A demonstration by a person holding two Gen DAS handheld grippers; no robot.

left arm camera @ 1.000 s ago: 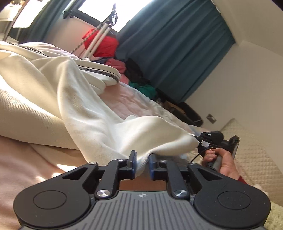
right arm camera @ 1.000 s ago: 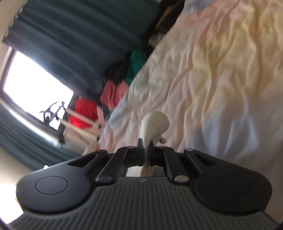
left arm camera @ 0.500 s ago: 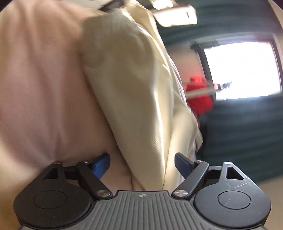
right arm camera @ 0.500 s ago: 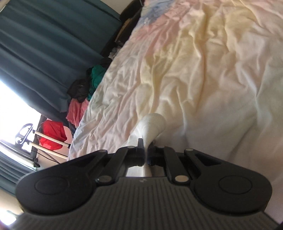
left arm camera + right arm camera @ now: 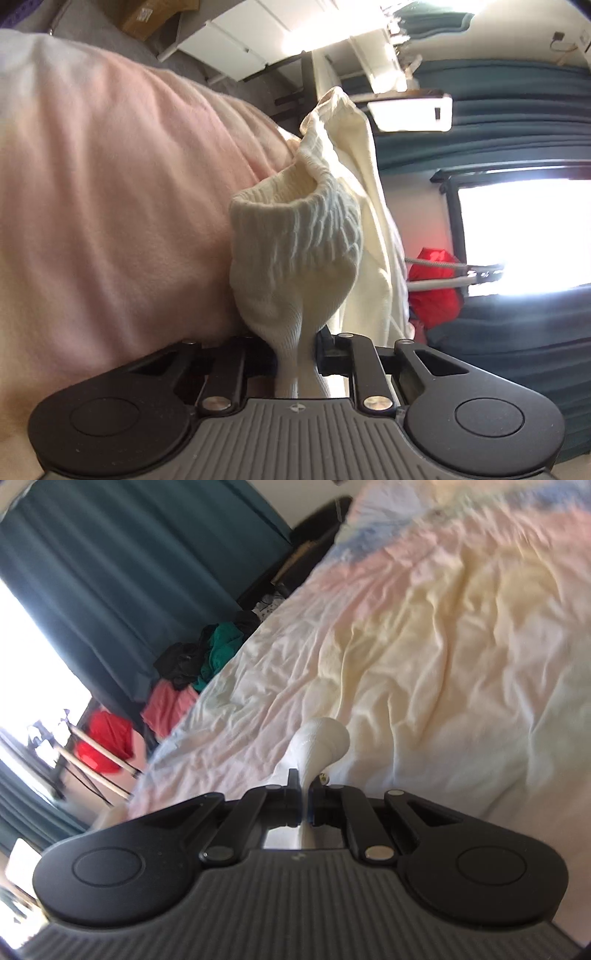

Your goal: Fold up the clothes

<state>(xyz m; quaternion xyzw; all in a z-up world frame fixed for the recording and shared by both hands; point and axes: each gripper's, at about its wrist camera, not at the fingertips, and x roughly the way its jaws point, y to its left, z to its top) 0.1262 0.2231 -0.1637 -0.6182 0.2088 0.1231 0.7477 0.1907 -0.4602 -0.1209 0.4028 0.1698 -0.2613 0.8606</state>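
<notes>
A cream knitted garment lies on the pink bedcover. In the left wrist view its ribbed cuff bunches right in front of the camera, and my left gripper is closing, its jaws pressing on the fabric below the cuff. The picture is rolled sideways. In the right wrist view my right gripper is shut on another cream fold of the garment, which sticks up past the fingertips above the rumpled pastel bedsheet.
Teal curtains hang beside a bright window. A pile of red, pink, green and black clothes lies by the bed's far edge, near a red item on a stand. White furniture stands behind the bed.
My left gripper let go of the garment's edge, opened wide, rolled sideways to another spot and closed on the ribbed cuff. The right gripper kept its grip, its view tilting a little.
</notes>
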